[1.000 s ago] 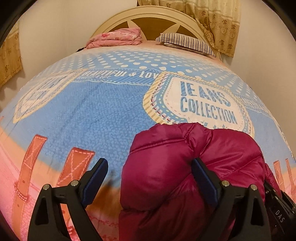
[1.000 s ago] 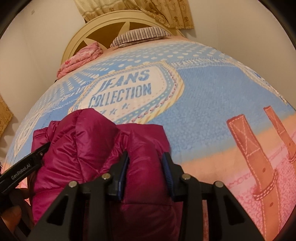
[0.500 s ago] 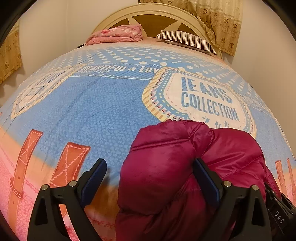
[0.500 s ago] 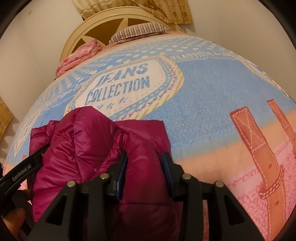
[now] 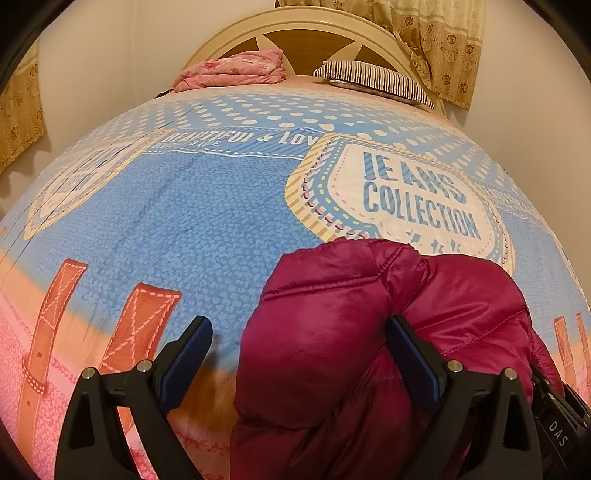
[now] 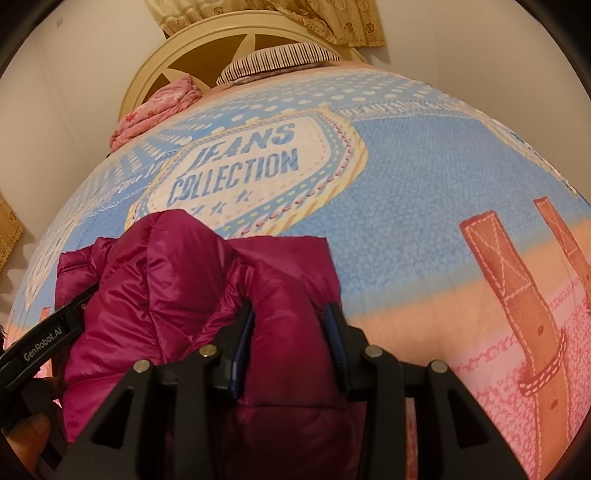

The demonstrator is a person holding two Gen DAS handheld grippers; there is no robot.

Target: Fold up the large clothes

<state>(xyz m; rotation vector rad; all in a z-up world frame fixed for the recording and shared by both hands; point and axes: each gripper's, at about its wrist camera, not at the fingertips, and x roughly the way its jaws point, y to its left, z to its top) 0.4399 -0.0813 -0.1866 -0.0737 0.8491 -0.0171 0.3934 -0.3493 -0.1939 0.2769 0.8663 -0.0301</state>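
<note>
Down at the near end of the bed, the magenta puffer jacket (image 5: 369,332) lies bunched in a thick padded heap on the printed bedspread (image 5: 184,229), its far edge just reaching the "JEANS COLLECTION" badge (image 5: 417,206). The left gripper (image 5: 299,358) stands with its fingers spread wide: the right-hand finger presses into a fold of the jacket, while the other one hangs apart from the fabric over the bedspread, so nothing is pinched between them. The right gripper (image 6: 290,343) is clenched on a puffy roll of the same jacket (image 6: 177,280), both blue pads sunk into the quilting on either side of it. In the right wrist view the body of the left gripper shows at the lower left edge, against the jacket's side. Orange belt-loop prints (image 6: 517,295) run across the bedspread beside the heap. Far up by the cream headboard (image 5: 306,33) rest a folded pink blanket (image 5: 232,70) and a striped pillow (image 5: 373,79), well apart from the jacket, with a patterned curtain (image 5: 439,44) hanging behind.
</note>
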